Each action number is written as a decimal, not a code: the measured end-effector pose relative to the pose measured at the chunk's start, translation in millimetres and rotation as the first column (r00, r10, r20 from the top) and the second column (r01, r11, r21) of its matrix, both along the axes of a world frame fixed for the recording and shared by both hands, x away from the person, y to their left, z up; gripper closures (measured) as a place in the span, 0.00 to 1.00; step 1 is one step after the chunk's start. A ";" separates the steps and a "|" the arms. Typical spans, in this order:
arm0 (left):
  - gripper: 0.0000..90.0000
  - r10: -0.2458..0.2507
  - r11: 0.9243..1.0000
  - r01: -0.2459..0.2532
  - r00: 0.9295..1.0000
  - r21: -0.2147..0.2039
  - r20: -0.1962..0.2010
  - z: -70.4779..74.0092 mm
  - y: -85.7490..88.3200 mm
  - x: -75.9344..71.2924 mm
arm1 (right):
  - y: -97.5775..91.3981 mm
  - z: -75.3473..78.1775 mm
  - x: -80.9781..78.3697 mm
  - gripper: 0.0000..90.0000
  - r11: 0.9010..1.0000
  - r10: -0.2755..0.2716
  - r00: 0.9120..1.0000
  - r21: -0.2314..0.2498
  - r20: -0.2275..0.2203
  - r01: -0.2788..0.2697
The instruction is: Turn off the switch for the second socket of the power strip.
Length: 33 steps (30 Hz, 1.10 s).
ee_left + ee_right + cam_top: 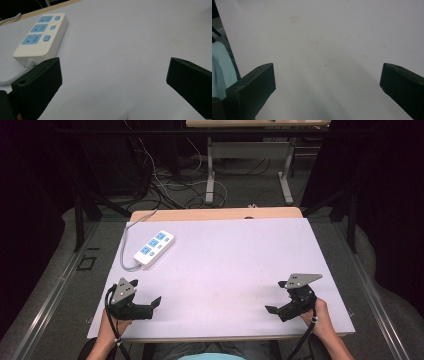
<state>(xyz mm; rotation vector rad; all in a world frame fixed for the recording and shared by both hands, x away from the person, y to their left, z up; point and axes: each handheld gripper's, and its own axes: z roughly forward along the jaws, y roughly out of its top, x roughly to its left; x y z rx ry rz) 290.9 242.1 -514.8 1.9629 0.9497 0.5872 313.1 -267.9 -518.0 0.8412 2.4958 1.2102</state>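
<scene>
Power strip (154, 248), upper left on the table (240, 270), looks rigid, light, slick — pinch its long sides; both grippers' jaws gape empty.

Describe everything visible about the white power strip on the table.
The power strip is a white, rounded, plastic-looking block with three blue socket faces in a row, each beside a small blue button. It lies flat, angled, at the table's far left. A pale cable leaves its near end and curves to the far edge. No gripper touches it.
</scene>
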 end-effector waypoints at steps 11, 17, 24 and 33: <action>0.00 0.009 1.000 -0.008 1.000 0.015 -0.021 0.1 1.8 -0.1 | 1.1 -3.4 2.7 0.00 1.000 -0.002 1.000 -0.022 -0.011 0.002; 0.00 0.011 1.000 -0.011 0.999 0.015 -0.033 -0.8 2.2 2.0 | 2.0 -3.1 1.2 0.00 1.000 -0.001 1.000 -0.030 -0.013 0.001; 0.00 0.016 0.999 -0.014 0.999 0.049 -0.047 0.6 2.9 7.9 | 0.1 -2.9 0.2 0.00 1.000 0.000 1.000 -0.029 -0.003 0.000; 0.00 0.036 0.996 -0.032 0.998 0.081 -0.059 1.7 3.8 16.5 | 0.5 -3.6 -0.3 0.00 0.999 -0.002 1.000 -0.045 -0.009 0.002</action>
